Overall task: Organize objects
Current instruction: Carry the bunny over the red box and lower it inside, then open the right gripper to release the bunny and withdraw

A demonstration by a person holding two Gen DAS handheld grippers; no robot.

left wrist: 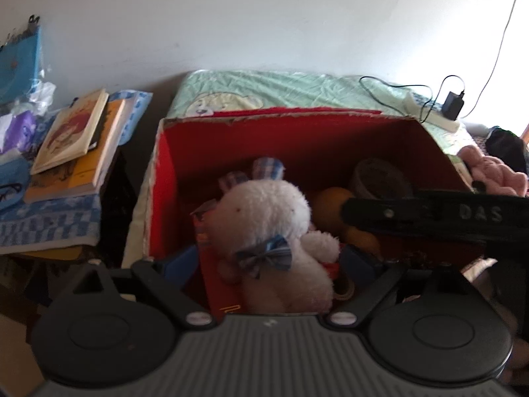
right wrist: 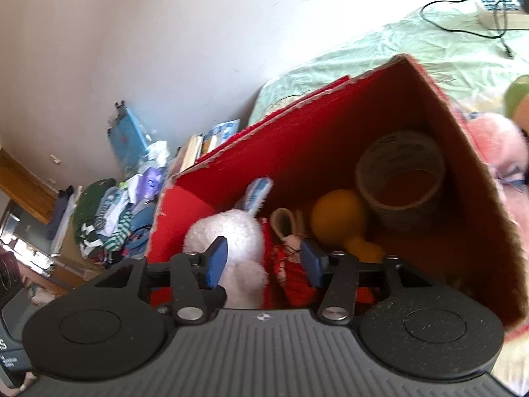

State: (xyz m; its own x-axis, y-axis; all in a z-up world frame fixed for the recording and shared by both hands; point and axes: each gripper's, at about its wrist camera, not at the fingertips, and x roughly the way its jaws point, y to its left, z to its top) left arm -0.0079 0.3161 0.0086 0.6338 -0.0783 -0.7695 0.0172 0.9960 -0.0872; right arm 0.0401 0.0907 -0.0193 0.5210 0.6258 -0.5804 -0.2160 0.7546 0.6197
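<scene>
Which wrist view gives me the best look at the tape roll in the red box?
The right wrist view: the tape roll stands clear in the red box's far corner, rim and hollow core both visible. In the left wrist view the roll is dim, and a black bar covers its lower edge.

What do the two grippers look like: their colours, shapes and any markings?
Both are alike: a grey ribbed body, two round black discs, black link arms with silver pivots, and blue pads on the fingers. The left gripper and right gripper each carry a small white emblem. No sleeves or hands are visible.
</scene>
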